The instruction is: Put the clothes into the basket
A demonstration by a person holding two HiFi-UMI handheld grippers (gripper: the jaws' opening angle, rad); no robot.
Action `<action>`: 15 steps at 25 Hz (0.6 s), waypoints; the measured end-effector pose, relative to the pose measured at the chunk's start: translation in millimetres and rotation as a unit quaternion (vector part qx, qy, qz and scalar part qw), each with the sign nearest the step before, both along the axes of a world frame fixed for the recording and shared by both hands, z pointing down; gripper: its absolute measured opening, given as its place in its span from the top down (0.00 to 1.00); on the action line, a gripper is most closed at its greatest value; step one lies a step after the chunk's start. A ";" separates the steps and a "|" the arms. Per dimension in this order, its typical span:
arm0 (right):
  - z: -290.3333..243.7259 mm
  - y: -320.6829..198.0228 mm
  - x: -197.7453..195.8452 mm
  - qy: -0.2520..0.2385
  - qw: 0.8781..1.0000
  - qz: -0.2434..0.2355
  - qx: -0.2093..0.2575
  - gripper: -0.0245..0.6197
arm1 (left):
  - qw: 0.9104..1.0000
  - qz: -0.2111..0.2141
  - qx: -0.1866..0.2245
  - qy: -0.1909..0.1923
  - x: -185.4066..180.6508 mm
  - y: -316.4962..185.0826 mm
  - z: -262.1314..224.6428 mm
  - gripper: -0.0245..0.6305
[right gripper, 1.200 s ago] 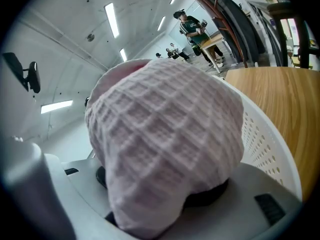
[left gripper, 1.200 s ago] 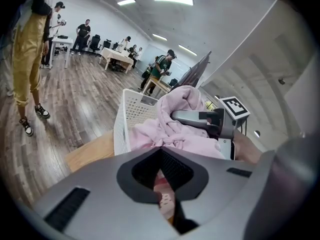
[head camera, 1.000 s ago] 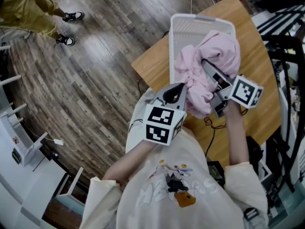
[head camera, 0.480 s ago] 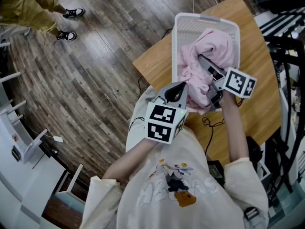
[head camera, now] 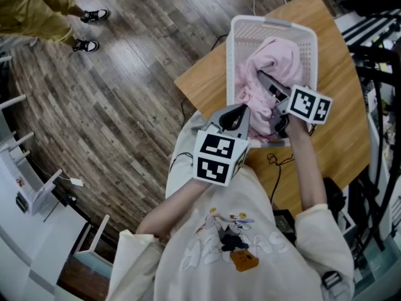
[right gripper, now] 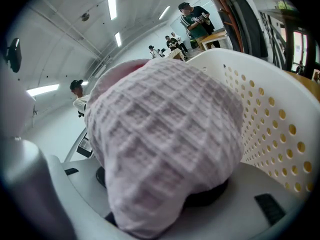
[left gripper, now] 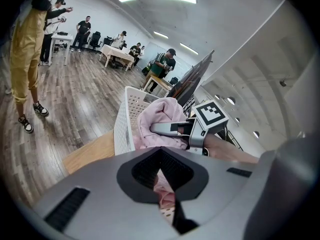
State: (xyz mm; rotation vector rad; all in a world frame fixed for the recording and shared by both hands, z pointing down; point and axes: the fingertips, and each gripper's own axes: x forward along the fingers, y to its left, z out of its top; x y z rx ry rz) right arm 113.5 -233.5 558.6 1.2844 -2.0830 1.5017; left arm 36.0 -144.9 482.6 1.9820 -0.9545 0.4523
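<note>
The right gripper (head camera: 263, 79) has come down over the last second, carrying the pink garment (head camera: 276, 58) with it. The bundle, which a second ago bulged above the white basket (head camera: 233, 55) and sagged well over its near rim, now sits mostly inside the walls. The right gripper view confirms the grip: a thick wad of waffle-knit cloth fills the space between the jaws and covers them, so they stand fairly wide but are clamped on the garment, with the perforated basket wall just to the right. The left gripper (head camera: 236, 113) has held its place at the near left corner of the basket. Its jaws stand together, leaving only a thin slit. Pink cloth and basket mesh show through that slit, but nothing is seen pinched at the tips. The basket stands on the wooden table (head camera: 200, 80), toward its far side. A fold of the garment still lies on the near rim, close to the left gripper. Assessment: the lowering step is nearly complete. What is left is to open the right jaws and to push the near fold inside, and the cloth may cling to the pads on withdrawal.
</note>
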 end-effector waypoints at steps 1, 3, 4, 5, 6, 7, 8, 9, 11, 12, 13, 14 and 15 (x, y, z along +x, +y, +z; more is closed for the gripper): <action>3.1 -0.3 -1.4 0.001 1.000 -0.001 -0.002 0.53 | 1.000 0.001 0.000 -0.001 0.3 -0.9 0.6 0.96; 9.0 -1.2 -4.0 0.002 1.000 -0.001 -0.010 0.53 | 1.000 0.001 -0.001 -0.002 0.4 -2.7 1.1 0.96; 11.7 -1.5 -4.9 0.004 1.000 -0.001 -0.013 0.53 | 1.000 0.001 -0.001 -0.002 0.5 -3.2 1.3 0.96; 14.2 -1.5 -5.6 0.009 1.000 -0.003 -0.014 0.53 | 1.000 0.002 -0.002 -0.003 0.7 -3.3 1.6 0.96; 16.6 -1.1 -6.5 0.014 1.000 -0.005 -0.014 0.53 | 1.000 0.003 -0.002 -0.004 1.0 -3.2 2.0 0.96; 18.6 -0.9 -7.6 0.019 1.000 -0.008 -0.014 0.53 | 1.000 0.005 -0.004 -0.005 1.3 -3.2 2.4 0.96; 20.3 -1.2 -8.9 0.024 1.000 -0.011 -0.014 0.53 | 1.000 0.007 -0.005 -0.005 1.7 -3.4 2.8 0.96; 21.8 -1.8 -10.1 0.028 0.999 -0.014 -0.014 0.53 | 1.000 0.010 -0.006 -0.007 2.0 -3.9 3.2 0.96; 25.0 -2.8 -11.7 0.038 0.999 -0.017 -0.014 0.53 | 1.000 0.013 -0.007 -0.013 1.8 -5.2 4.2 0.96; 27.1 -2.9 -12.3 0.042 0.999 -0.018 -0.013 0.53 | 1.000 0.012 -0.006 -0.015 1.4 -5.6 4.9 0.96; 29.5 -2.7 -13.0 0.047 0.999 -0.019 -0.013 0.53 | 1.000 0.011 -0.004 -0.016 1.0 -5.9 5.5 0.96; 32.0 -2.5 -13.8 0.051 0.998 -0.021 -0.013 0.53 | 1.000 0.009 -0.003 -0.018 0.7 -6.4 6.3 0.96; 34.5 -2.5 -14.5 0.054 0.998 -0.022 -0.012 0.53 | 1.000 0.009 -0.002 -0.019 0.8 -6.9 7.1 0.96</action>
